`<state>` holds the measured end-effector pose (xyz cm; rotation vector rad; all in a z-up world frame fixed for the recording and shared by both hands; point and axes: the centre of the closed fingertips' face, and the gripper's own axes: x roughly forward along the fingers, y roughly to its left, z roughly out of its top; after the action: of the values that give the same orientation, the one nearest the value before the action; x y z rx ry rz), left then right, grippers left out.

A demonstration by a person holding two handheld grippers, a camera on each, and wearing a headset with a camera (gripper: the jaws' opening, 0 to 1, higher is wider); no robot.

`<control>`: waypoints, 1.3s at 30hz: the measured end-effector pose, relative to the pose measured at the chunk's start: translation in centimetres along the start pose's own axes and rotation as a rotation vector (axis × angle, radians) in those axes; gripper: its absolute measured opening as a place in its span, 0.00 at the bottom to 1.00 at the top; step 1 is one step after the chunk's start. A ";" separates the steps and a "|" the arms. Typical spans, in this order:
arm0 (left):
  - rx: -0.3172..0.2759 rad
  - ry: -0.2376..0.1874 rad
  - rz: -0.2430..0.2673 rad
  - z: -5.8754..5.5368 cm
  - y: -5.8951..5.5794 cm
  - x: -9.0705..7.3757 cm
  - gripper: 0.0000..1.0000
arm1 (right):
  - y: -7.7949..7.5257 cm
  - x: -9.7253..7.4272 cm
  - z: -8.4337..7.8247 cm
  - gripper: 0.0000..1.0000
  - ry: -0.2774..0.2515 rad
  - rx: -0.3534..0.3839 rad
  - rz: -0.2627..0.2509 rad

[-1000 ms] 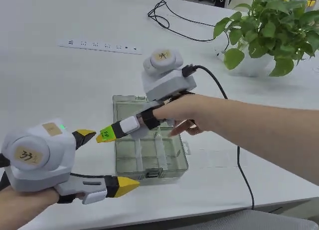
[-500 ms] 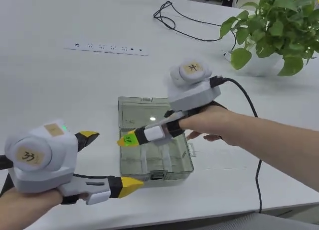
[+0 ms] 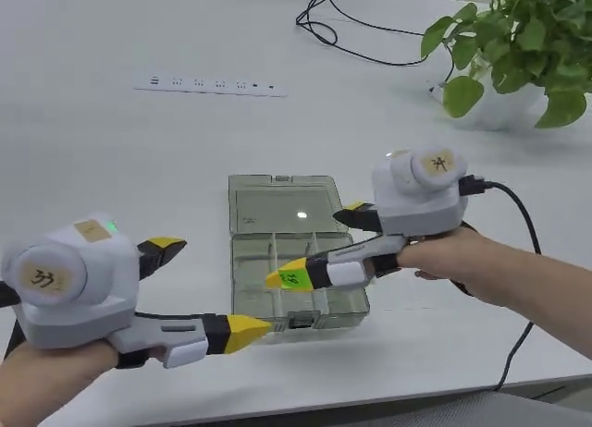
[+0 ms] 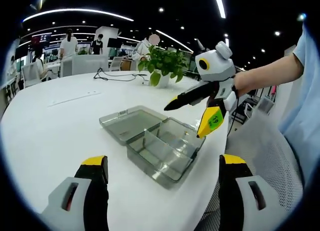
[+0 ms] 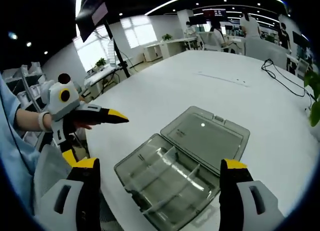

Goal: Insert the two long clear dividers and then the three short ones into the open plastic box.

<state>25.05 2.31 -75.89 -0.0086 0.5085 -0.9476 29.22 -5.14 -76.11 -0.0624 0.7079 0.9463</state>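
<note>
The open plastic box [image 3: 277, 205] lay flat on the white, smooth bench [image 3: 111, 168], near the front edge. It was of clear, slightly grey-green plastic and rectangular, with its lid folded back flat on the far side. Inside the base, thin clear dividers [image 5: 169, 177] stood upright and cut it into small compartments; how many pieces there were I could not tell exactly. The left gripper [image 3: 211, 286] was held low, just beside the left front corner of the box, apart from it. Its jaws, black with pointed yellow tips, stood wide open and had hold of nothing. The right gripper [image 3: 313, 247] hung over the right part of the box with its jaws pointing to the left, also spread wide and empty. One of its tips carried a small green label. Both had rounded white-grey plastic bodies. Farther back on the bench lay a long white power strip [image 3: 211, 85] and a thin black cable [image 3: 370, 39] in loops, and a leafy green plant [image 3: 518, 39] stood at the far right.
</note>
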 end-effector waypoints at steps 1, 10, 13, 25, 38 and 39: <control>-0.004 -0.002 0.005 0.1 0.1 0.0 0.94 | -0.1 -0.3 0.1 1.00 -0.018 -0.017 -0.006; -0.028 -0.014 0.033 0.4 0.5 -0.3 0.94 | -1.2 -2.6 -0.2 1.00 -0.104 -0.021 0.007; -0.035 -0.017 0.038 0.6 0.4 -0.4 0.94 | -2.2 -3.4 -0.7 1.00 -0.112 -0.020 0.003; -0.034 -0.009 0.061 0.6 0.2 -0.8 0.94 | -3.3 -6.2 -3.0 0.99 -0.087 -0.058 -0.020; -0.021 0.003 0.061 0.3 -0.1 -1.2 0.94 | -4.4 -7.9 -5.7 0.97 0.015 -0.164 -0.021; -0.014 0.011 0.061 0.2 -0.1 -1.2 0.94 | -4.4 -7.9 -5.7 0.97 0.015 -0.165 -0.018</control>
<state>24.48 3.17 -75.13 -0.0008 0.5228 -0.8852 26.55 -15.46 -77.09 -0.2206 0.6409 0.9863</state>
